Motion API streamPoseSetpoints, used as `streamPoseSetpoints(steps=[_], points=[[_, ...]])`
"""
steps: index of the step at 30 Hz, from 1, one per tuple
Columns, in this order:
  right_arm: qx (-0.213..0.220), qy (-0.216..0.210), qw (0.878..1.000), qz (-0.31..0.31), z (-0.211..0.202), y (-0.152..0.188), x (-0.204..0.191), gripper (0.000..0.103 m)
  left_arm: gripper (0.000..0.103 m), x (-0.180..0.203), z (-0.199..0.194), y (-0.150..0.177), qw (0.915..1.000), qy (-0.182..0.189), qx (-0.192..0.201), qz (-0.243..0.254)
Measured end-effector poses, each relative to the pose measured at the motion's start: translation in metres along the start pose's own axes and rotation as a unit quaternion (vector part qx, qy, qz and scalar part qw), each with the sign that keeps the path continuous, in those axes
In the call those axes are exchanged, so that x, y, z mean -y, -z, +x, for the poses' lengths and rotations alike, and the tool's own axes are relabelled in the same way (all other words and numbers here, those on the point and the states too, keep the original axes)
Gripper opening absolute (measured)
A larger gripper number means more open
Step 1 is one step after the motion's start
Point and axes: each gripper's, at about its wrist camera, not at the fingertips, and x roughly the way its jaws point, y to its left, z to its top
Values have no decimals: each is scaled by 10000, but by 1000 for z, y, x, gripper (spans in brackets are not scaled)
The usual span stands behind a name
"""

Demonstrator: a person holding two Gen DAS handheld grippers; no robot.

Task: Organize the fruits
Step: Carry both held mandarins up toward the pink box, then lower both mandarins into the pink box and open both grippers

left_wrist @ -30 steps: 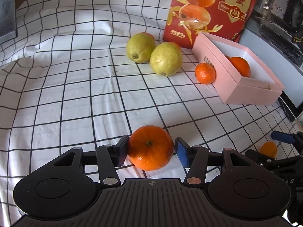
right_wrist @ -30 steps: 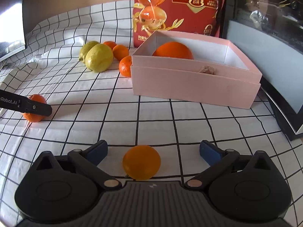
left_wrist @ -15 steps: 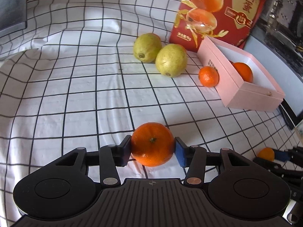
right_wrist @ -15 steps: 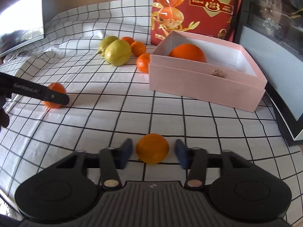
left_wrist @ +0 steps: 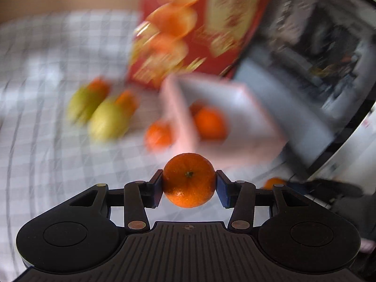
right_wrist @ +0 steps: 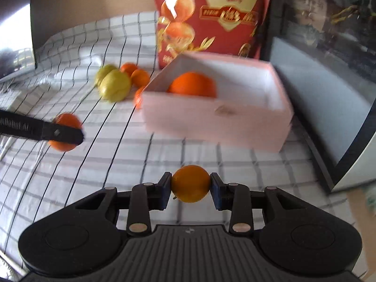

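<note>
- The left gripper (left_wrist: 189, 185) is clamped on a deep-orange mandarin (left_wrist: 189, 179), stem end facing the camera; both pads press its sides; the fruit hangs clear of the checked cloth (left_wrist: 47, 141), on the near side of the pink box (left_wrist: 178, 117).
- The right gripper (right_wrist: 190, 189) is clamped on a smaller, paler orange fruit (right_wrist: 190, 183); its blue pads touch the fruit on both sides; this fruit too sits in front of the pink box, off the cloth.
- In the right wrist view the left gripper's finger (right_wrist: 42, 130) crosses the held mandarin, well to the left of the box.
- The pink box stands open, white inside; one large orange (right_wrist: 192, 85) lies in it against the near left wall.
- Just outside the box's left wall a small mandarin (left_wrist: 159, 136) rests on the cloth, touching or almost touching the wall; blur leaves that unsettled.
- Further left of the box lie two yellow-green fruits (right_wrist: 114, 88) side by side, with two more small oranges (right_wrist: 134, 72) close behind them.
- Behind the box stands a red bag (right_wrist: 211, 16) printed with orange halves and gold characters.
- To the right of the box a dark-framed panel (right_wrist: 329, 108) leans or stands at the cloth's edge.
- The left wrist view is heavily smeared, so finer detail beyond the held fruit cannot be read.
</note>
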Motion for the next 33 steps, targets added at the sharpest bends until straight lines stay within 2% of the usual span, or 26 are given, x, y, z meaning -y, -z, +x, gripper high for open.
streamPoseSetpoints(steps=[4, 8, 10, 13, 15, 18, 22, 27, 29, 33], points=[[558, 149, 9981, -204, -8, -40, 17, 34, 52, 41, 15, -73, 9991, 322, 192, 213], [874, 235, 9956, -261, -7, -82, 34, 34, 52, 79, 35, -132, 9972, 183, 376, 626], [925, 303, 9948, -303, -2, -95, 42, 34, 52, 89, 53, -151, 9971, 144, 232, 716], [948, 419, 9937, -429, 11, -108, 48, 34, 52, 93, 91, -166, 9972, 257, -219, 673], [857, 355, 9944, -513, 26, -112, 52, 35, 53, 94, 116, -164, 9967, 127, -391, 696], [526, 263, 9971, -480, 45, -109, 57, 51, 52, 94, 131, -149, 9959, -218, -260, 835], [473, 158, 9974, -511, 51, -93, 59, 63, 52, 70, 126, -133, 9997, 81, -90, 230], [260, 271, 9966, -727, 63, -82, 50, 64, 52, 33, 86, -109, 9994, -30, 285, -192], [237, 268, 9971, -672, 61, -81, 47, 64, 52, 15, 64, -89, 9987, -119, 370, -326], [262, 233, 9981, -511, 58, -81, 30, 67, 52, -25, 28, -48, 9963, -555, 376, -531]])
